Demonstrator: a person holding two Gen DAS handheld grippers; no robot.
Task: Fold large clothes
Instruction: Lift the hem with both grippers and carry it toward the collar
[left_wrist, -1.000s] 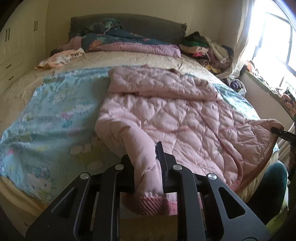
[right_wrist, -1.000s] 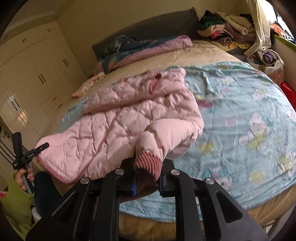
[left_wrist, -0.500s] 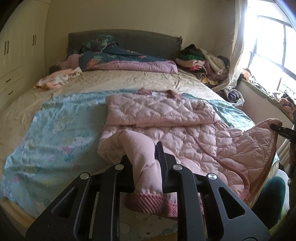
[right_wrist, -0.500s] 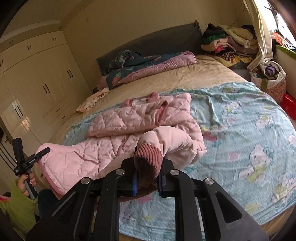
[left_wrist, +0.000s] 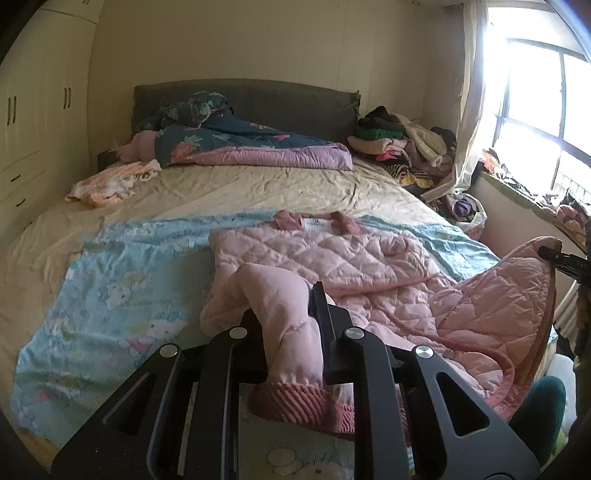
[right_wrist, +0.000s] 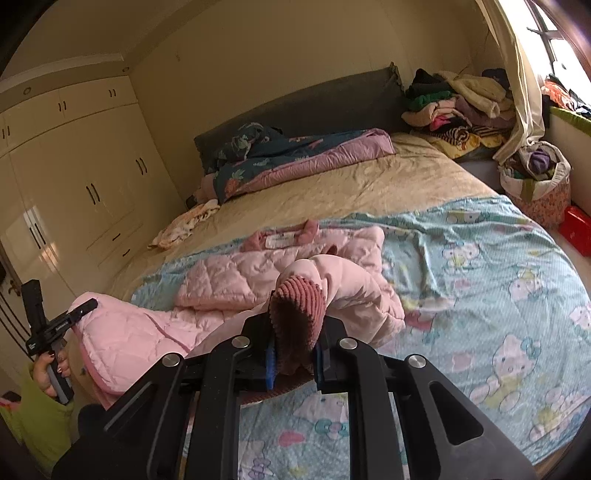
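Observation:
A pink quilted jacket (left_wrist: 362, 266) lies on the blue cartoon sheet (left_wrist: 110, 295) on the bed, collar toward the headboard. My left gripper (left_wrist: 291, 332) is shut on the jacket's left sleeve just above its ribbed cuff (left_wrist: 299, 402). My right gripper (right_wrist: 295, 343) is shut on the other sleeve's ribbed cuff (right_wrist: 299, 306). Both sleeves are lifted off the sheet. In the right wrist view the jacket (right_wrist: 236, 280) is bunched. A third gripper (right_wrist: 48, 328), in another person's hand, holds the jacket's hem up at the bed's edge; it also shows in the left wrist view (left_wrist: 565, 258).
A folded purple and dark floral quilt (left_wrist: 258, 147) lies by the grey headboard. A pile of clothes (left_wrist: 402, 147) sits at the far corner. A small peach garment (left_wrist: 114, 181) lies on the beige sheet. A bag of clothes (right_wrist: 535, 181) and a red box (right_wrist: 576, 229) stand by the bed.
Both grippers have risen and pulled back with the sleeves, so the jacket's lower half has bunched toward the collar. The hem held by the other person has lifted higher.

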